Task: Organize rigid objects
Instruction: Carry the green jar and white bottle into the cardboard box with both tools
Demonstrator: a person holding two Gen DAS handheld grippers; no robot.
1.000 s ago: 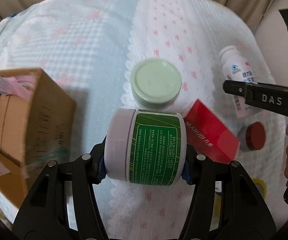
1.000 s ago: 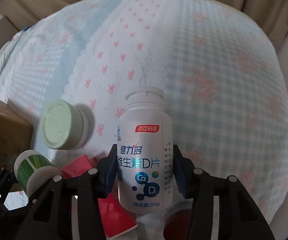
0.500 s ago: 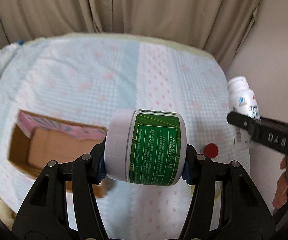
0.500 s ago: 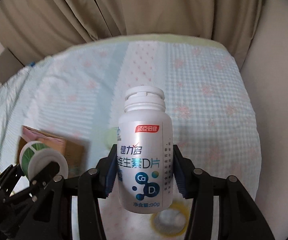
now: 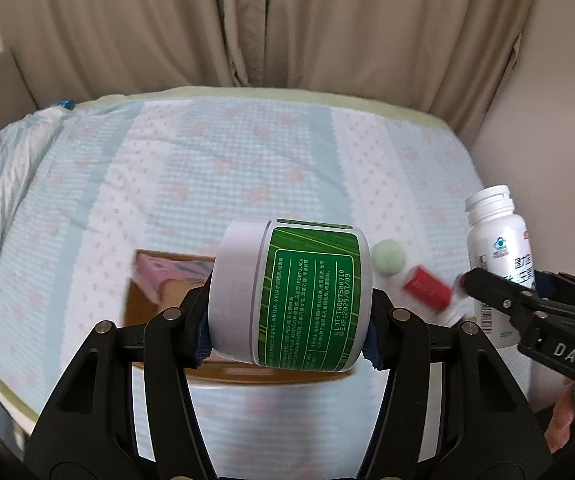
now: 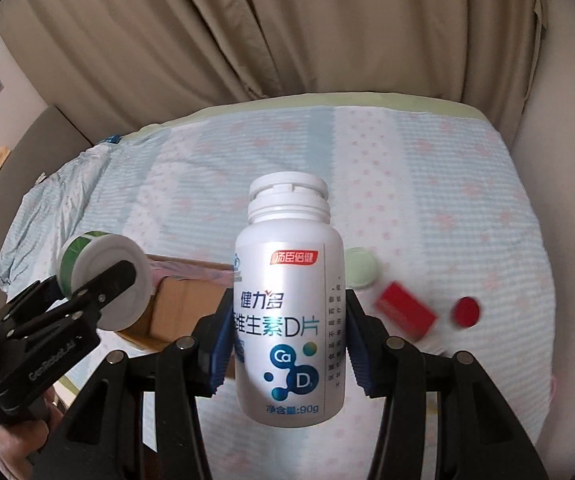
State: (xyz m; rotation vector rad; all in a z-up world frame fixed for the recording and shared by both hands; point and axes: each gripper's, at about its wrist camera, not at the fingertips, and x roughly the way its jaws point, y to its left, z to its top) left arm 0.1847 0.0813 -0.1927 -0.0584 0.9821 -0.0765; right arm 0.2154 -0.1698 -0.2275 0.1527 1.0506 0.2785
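1. My left gripper [image 5: 289, 316] is closed on a round green jar [image 5: 291, 294]. The jar lies on its side between the pads, with its white lid pointing to the left in the left view. It hangs up in the air over the bed [image 5: 247, 160].
2. My right gripper [image 6: 289, 344] is closed on a white pill bottle [image 6: 289, 312]. The bottle stands up straight, cap on top, and the blue pads press on its two sides low down. It is also up in the air.
3. I think both are hard plastic. They will not bend when I squeeze. They look smooth and shiny, so they could slip if I let my grip go loose.
4. The jar is fat and round. Holding it across its flat ends, as I do now, seems the safe way, because its round side could roll out.
5. The bottle is tall and thin. I think the middle of its body is the best place to hold it, not the cap.
6. I cannot tell how full they are, so I cannot say how heavy.
7. Below the jar is an open brown box [image 6: 179, 300] on the bed. It looks like the place to put things.
8. Still on the bed are a pale green jar [image 5: 388, 258], a red box [image 6: 405, 312] and a small red-lidded thing [image 6: 465, 312].
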